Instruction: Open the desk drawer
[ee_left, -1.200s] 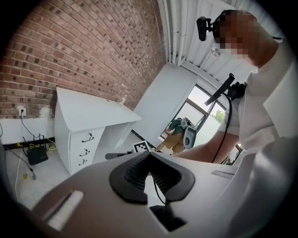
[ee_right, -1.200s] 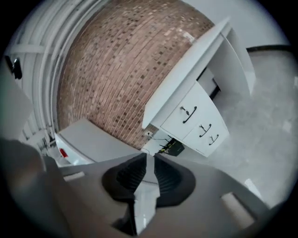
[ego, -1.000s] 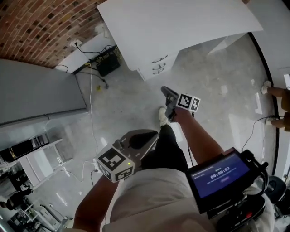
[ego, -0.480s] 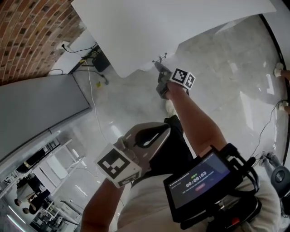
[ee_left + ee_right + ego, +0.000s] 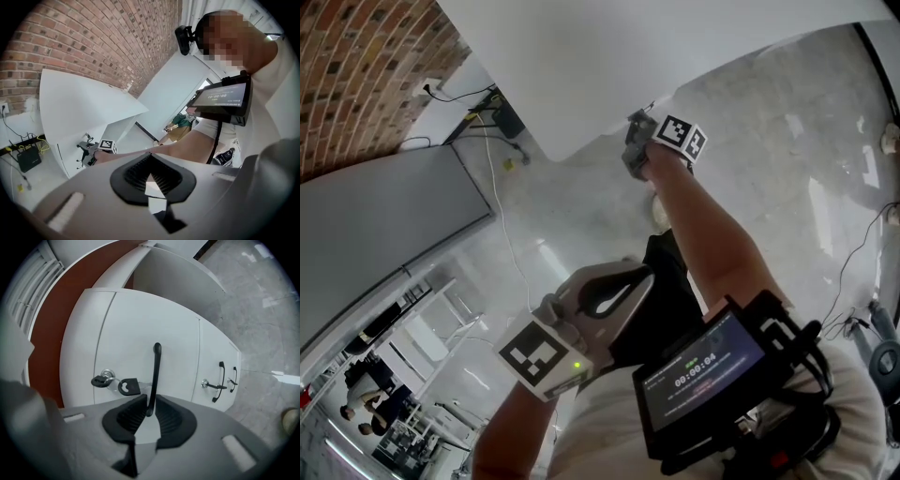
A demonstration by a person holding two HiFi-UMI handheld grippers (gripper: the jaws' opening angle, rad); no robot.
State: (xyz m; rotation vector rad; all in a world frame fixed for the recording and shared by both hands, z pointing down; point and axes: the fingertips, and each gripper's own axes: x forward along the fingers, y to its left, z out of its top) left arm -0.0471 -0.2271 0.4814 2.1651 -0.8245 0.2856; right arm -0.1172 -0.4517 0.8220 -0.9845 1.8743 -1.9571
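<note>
Thin black bar handle [image 5: 155,376] on smooth white drawer [image 5: 140,348], pinched between right gripper [image 5: 149,412] ribbed jaws, arm outstretched; left gripper [image 5: 150,157] jaws pressed together, empty.

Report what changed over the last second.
The right gripper reached forward from above the floor to the desk, and its jaws now close on a black drawer handle. The left gripper stayed low by the person's waist, shut and empty. The drawer front does not look pulled out yet.
</note>
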